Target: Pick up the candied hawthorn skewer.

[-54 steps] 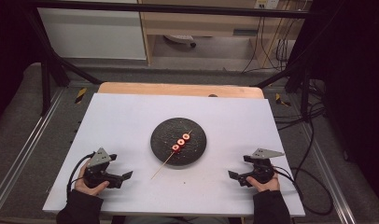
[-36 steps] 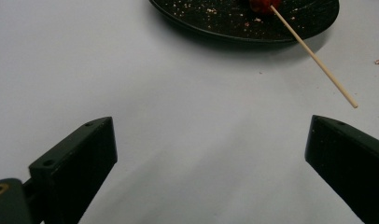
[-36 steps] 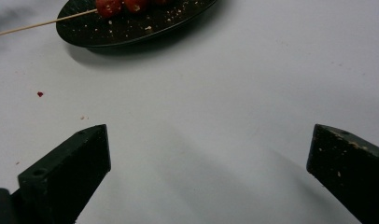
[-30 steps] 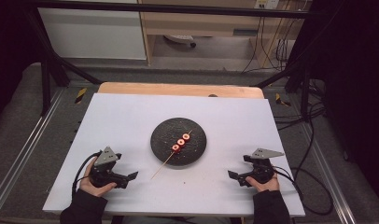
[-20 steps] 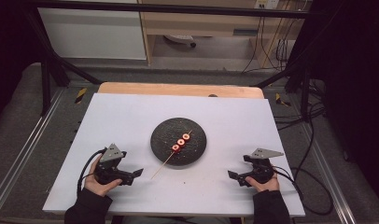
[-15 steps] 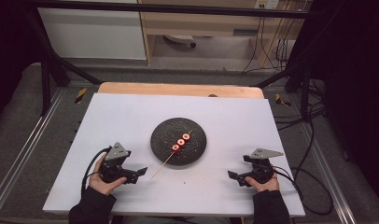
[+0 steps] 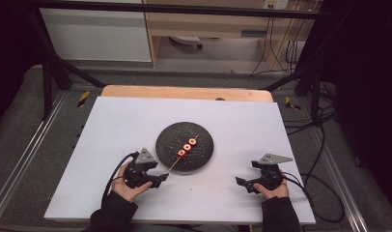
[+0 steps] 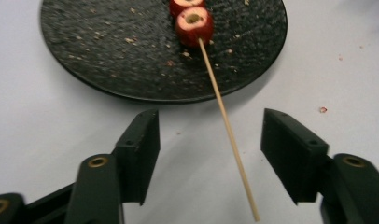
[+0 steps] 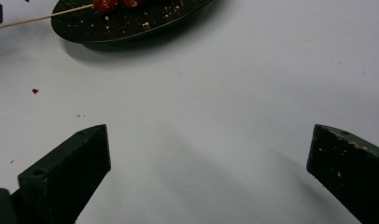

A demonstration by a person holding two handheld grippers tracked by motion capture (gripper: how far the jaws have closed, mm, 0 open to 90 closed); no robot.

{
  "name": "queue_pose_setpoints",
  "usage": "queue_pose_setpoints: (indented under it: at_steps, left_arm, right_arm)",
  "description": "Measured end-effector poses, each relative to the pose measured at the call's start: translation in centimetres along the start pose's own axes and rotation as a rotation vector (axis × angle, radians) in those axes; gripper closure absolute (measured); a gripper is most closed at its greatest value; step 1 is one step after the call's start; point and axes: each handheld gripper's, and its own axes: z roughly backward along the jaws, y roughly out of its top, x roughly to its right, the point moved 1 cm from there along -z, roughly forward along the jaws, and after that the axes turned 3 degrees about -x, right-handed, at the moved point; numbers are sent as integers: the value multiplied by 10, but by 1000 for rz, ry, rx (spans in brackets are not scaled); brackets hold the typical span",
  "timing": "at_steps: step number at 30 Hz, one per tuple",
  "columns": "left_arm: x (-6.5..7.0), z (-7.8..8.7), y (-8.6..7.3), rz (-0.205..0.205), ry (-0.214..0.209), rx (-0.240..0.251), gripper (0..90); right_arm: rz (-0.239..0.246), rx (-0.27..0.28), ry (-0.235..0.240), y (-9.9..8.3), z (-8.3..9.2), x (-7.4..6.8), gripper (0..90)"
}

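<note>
the skewer [image 8: 227,126] lies with its fruit end on the black plate [image 7: 203,154], its bare stick pointing near-left into the left gripper [image 7: 158,180], whose closing jaws stand apart and clear of it. the right gripper [image 7: 242,182] waits wide open, farther off.

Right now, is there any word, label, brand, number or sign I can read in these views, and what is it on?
None can be read.
Black plate: speckled, no lettering.
Skewer with red pieces: bare wood.
White table: blank.
Left tongs and right tongs: plain black, no marking legible.
Yellow-and-black hazard stripes on the floor frame: a pattern, no text.
Wall socket plate at the top edge: too small to read.
</note>
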Motion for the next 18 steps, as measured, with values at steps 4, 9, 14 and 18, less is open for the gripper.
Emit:
queue_pose_setpoints:
  at_steps: [4, 9, 14, 18]
  left_arm:
    - [6, -11, 3, -14, 5, -59, 506]
    - [10, -16, 5, -7, 23, -102, 631]
    - [12, -18, 8, 5, 51, -121, 742]
    - [12, -18, 8, 25, 63, -119, 804]
  right_arm:
    - [-1, 1, 0, 0, 0, 0, 6]
    - [-4, -1, 3, 0, 0, 0, 6]
    - [-5, -5, 4, 0, -1, 0, 6]
    - [-3, -6, 7, 0, -1, 0, 7]
